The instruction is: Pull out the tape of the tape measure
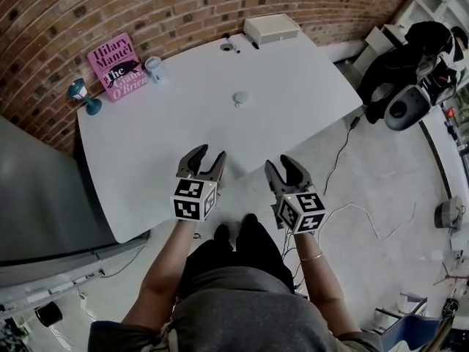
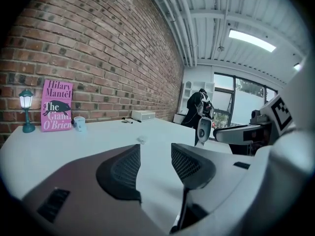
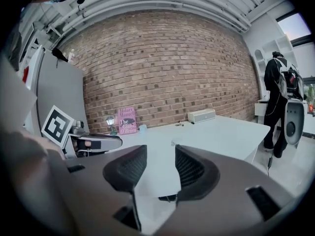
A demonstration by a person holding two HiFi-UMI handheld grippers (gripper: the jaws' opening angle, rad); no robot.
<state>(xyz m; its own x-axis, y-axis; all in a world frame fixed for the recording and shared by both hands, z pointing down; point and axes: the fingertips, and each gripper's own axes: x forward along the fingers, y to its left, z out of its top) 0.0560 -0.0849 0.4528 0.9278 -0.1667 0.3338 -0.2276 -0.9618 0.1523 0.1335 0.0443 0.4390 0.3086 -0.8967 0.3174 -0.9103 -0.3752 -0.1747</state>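
Note:
A small round white tape measure [image 1: 240,97] lies near the middle of the white table [image 1: 168,130], far from both grippers. It is a pale speck in the left gripper view [image 2: 141,139] and in the right gripper view [image 3: 173,142]. My left gripper [image 1: 209,153] hovers over the table's near edge, its jaws open and empty [image 2: 155,149]. My right gripper [image 1: 281,161] hangs just off the near edge, above the floor, also open with nothing between its jaws [image 3: 161,152]. The two grippers are side by side and point toward the table.
A pink book [image 1: 116,66], a teal lamp [image 1: 84,97] and a small cup [image 1: 154,68] stand at the table's far left by the brick wall. A white box [image 1: 271,29] and a pen [image 1: 231,46] lie at the back. A black backpack [image 1: 410,64] and floor cables [image 1: 366,218] are at the right.

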